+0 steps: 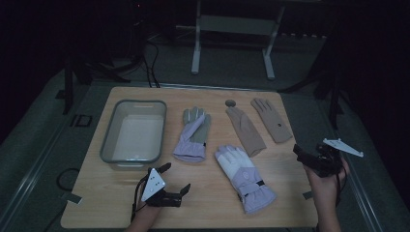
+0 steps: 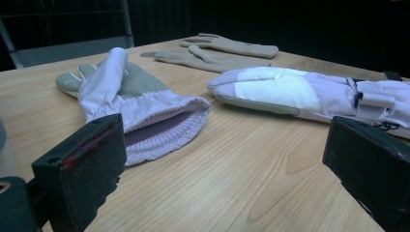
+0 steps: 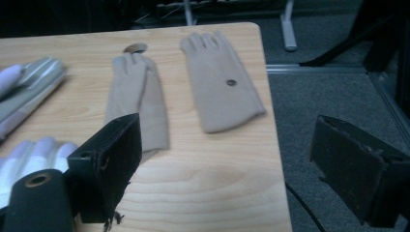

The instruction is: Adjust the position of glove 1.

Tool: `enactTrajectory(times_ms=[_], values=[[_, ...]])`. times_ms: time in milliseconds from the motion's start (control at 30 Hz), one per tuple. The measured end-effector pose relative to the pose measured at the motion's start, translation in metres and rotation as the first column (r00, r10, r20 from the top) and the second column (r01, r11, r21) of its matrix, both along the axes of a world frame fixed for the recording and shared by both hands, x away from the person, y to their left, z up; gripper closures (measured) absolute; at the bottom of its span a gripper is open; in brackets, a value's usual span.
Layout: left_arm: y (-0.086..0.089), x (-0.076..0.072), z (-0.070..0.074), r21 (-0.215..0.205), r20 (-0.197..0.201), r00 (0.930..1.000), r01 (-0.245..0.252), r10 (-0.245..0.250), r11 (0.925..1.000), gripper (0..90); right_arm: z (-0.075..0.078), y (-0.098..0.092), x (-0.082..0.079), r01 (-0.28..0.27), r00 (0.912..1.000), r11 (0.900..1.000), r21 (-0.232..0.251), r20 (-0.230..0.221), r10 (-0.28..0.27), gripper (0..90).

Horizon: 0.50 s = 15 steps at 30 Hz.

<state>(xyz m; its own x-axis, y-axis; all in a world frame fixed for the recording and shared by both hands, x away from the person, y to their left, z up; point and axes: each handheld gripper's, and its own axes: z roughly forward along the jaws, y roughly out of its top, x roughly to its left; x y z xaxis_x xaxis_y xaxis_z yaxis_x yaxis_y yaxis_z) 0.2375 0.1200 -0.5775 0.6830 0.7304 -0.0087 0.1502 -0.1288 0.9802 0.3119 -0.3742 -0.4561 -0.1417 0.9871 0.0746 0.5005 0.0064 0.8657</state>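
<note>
Dim light falls on a pale wooden worktop (image 1: 96, 198) that stands on a dark grey floor, with a white metal frame (image 1: 232, 29) and some black cables behind it. At the left of the worktop sits a clear plastic tub (image 1: 107, 137), set lengthwise away from the person. Just right of it lies a lilac glove with a grey palm (image 1: 192, 134), fingers pointing away, its ribbed cuff open toward the person. Nearer the front edge and to the right lies a second lilac glove with a white back (image 1: 244, 177), angled, with a black strap near its cuff. Behind that one lie two tan gloves: the left tan glove (image 1: 245, 130) is folded narrow, with a small round dark disc (image 1: 230, 103) just beyond its fingertips, and the right tan glove (image 1: 271, 120) lies flat with a small button on it.

The left gripper (image 1: 175, 178) hovers low over the front of the worktop, just below the tub's near corner, jaws spread wide and holding nothing. The right gripper (image 1: 316, 153) is held at the worktop's right edge, near the cuff of the right tan glove, jaws likewise wide apart and empty
</note>
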Motion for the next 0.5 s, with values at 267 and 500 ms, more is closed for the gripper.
enactTrajectory(times_ms=[267,500], values=[[0.0,-0.001,0.0,0.005,0.002,1.0,0.004,-0.004,1.0,2.1,0.036,0.026,0.012,-0.079,0.9962,0.997,-0.009,0.036,0.079,12.9],[0.0,0.0,0.0,-0.002,-0.002,1.0,0.005,-0.005,1.0,2.1,0.066,0.049,0.021,-0.124,0.9882,0.992,-0.02,0.087,0.126,14.3]])
